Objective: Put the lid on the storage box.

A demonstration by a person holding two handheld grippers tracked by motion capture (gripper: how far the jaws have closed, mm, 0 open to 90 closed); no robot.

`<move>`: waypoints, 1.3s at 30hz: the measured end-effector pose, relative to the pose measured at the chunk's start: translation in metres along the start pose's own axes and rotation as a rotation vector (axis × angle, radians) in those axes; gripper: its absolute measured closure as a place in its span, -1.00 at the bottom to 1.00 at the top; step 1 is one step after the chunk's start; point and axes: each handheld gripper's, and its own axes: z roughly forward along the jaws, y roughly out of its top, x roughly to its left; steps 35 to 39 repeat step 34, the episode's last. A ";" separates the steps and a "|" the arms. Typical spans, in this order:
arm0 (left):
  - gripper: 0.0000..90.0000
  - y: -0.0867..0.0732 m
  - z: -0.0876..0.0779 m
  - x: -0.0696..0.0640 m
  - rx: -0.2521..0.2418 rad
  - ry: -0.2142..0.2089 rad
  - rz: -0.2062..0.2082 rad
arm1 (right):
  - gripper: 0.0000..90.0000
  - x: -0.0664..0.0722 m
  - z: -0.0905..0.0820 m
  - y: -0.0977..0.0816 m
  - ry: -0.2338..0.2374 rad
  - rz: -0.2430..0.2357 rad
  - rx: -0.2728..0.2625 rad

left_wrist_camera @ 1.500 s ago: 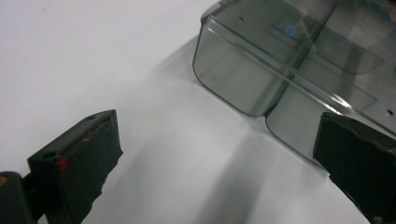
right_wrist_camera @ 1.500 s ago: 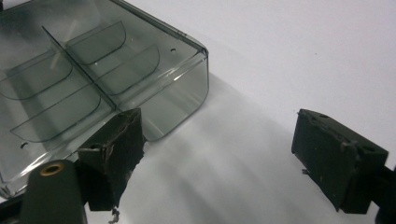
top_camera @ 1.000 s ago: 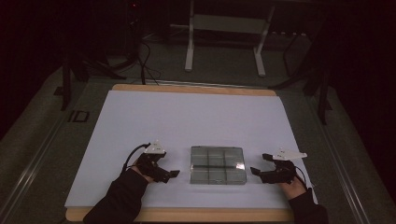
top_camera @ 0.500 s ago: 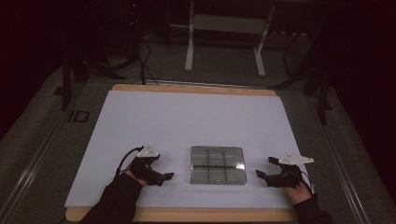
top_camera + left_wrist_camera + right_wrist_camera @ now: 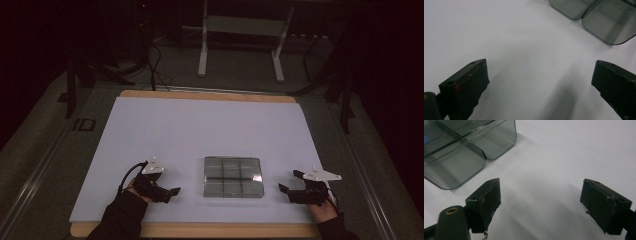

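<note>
A smoky, see-through compartment box [image 5: 232, 177] lies on the white sheet [image 5: 210, 130] near the table's front. My left gripper [image 5: 169, 194] rests left of the box, open, nothing between its jaws. My right gripper [image 5: 290, 181] sits right of the box, also open and empty. In the left gripper view the left gripper [image 5: 539, 82] stands wide open over bare sheet, with the box's rounded corners [image 5: 599, 15] at the upper right. The right gripper view shows the right gripper [image 5: 544, 200] spread wide and the box [image 5: 461, 150] at the upper left, a short way off.
The wooden table edge [image 5: 200, 230] runs just below the hands. Behind the table a white metal stand [image 5: 240, 45] and cables [image 5: 155, 60] lie on the dark floor. The sheet stretches bare beyond the box.
Both grippers have drawn a little outward from the box, the left one leftward and the right one rightward. The box has not moved.
</note>
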 end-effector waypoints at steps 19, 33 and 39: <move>-0.94 -0.013 -0.007 -0.010 0.004 0.169 0.004 | -0.67 0.000 -0.003 -0.005 -0.099 0.020 0.006; -0.94 -0.014 -0.008 -0.006 -0.013 0.152 -0.021 | -0.67 0.000 -0.002 -0.005 -0.130 0.025 0.003; -0.94 -0.014 -0.008 -0.007 -0.014 0.151 -0.018 | -0.67 0.000 -0.002 -0.005 -0.130 0.025 0.003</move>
